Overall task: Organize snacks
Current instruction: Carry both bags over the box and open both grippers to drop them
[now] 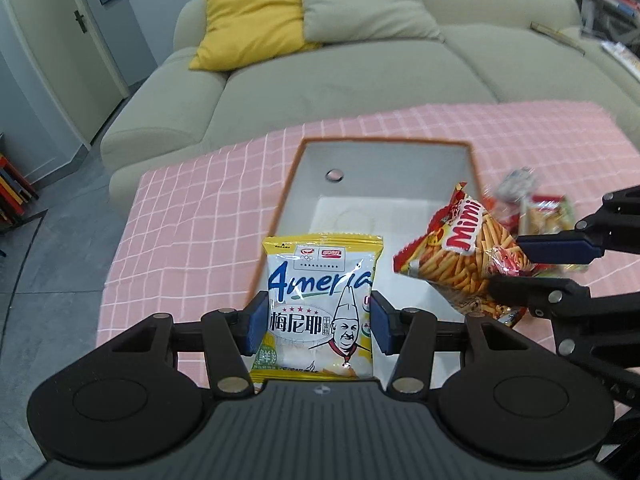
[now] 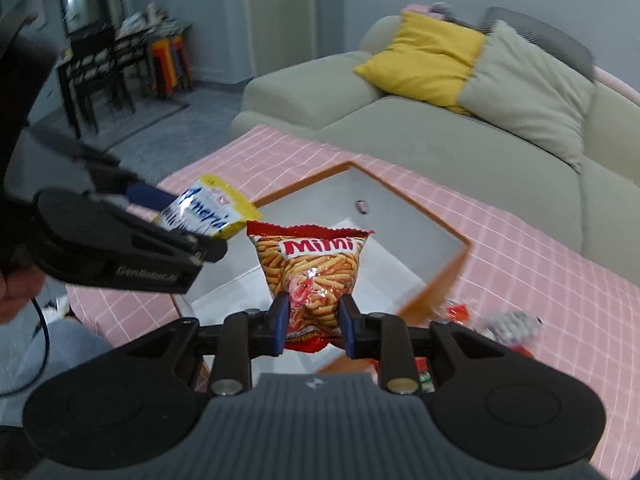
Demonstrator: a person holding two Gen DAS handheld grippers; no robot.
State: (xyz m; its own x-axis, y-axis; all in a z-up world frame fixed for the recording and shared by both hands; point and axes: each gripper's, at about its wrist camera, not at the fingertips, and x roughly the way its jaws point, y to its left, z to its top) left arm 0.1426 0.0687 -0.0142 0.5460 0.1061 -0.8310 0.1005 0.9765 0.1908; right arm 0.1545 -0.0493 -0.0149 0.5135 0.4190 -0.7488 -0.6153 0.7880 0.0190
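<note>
My left gripper [image 1: 319,326] is shut on a yellow-and-white snack bag [image 1: 320,300] and holds it upright above the near edge of a white box with an orange rim [image 1: 294,168]. My right gripper [image 2: 313,326] is shut on a red Mimi snack bag [image 2: 314,268] and holds it over the same box [image 2: 404,216]. In the left wrist view the Mimi bag [image 1: 468,256] hangs to the right in the right gripper [image 1: 536,268]. In the right wrist view the yellow bag [image 2: 212,210] is at the left in the left gripper [image 2: 180,224].
The box stands on a table with a pink checked cloth [image 1: 200,208]. Several loose snack packets [image 1: 536,208] lie on the cloth right of the box; they also show in the right wrist view [image 2: 492,328]. A beige sofa [image 1: 320,76] with a yellow cushion [image 1: 248,20] stands behind.
</note>
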